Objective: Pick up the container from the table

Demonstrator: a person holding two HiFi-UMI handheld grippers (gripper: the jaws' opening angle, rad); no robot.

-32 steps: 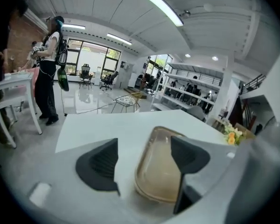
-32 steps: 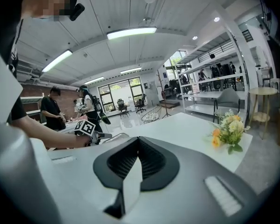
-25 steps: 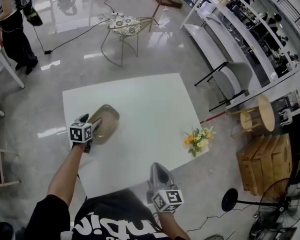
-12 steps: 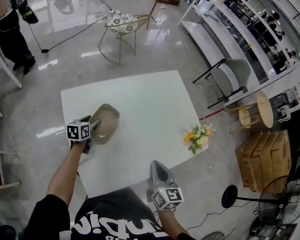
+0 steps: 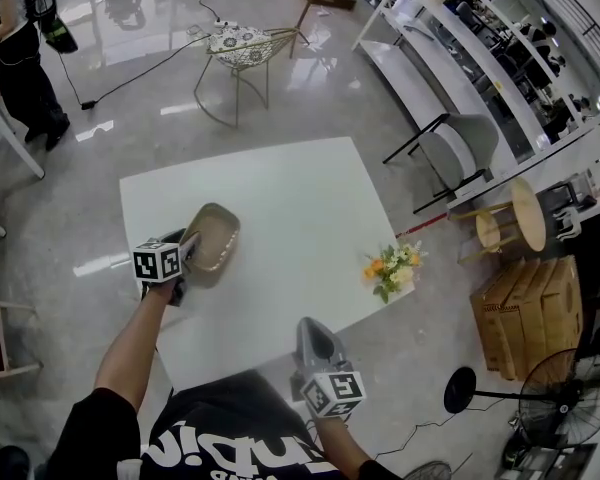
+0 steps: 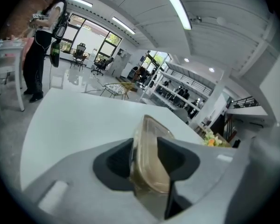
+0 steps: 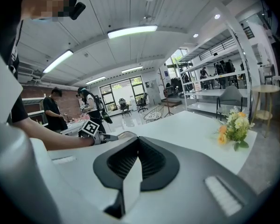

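A clear brownish plastic container [image 5: 213, 238] lies on the white table [image 5: 300, 198], towards its left side. My left gripper [image 5: 188, 252] is at the container's near rim. In the left gripper view the container [image 6: 150, 149] stands edge-on between the two jaws, which are closing and touch both of its sides. My right gripper [image 5: 315, 336] hovers over the table's near edge, shut with nothing in it. In the right gripper view its fingers [image 7: 132, 171] meet in the middle, and the left gripper [image 7: 104, 137] and the container [image 7: 124, 135] show far off on the left.
A small bunch of flowers [image 5: 391, 268] stands at the table's right edge. Beyond the table are a wire chair [image 5: 242, 50], a grey chair [image 5: 462, 156], a round stool [image 5: 520, 220], a wooden crate [image 5: 535, 313] and a fan [image 5: 560, 413]. A person [image 5: 20, 53] stands far left.
The left gripper's jaws have drawn in around the container's near rim. The right gripper has stayed where it was.
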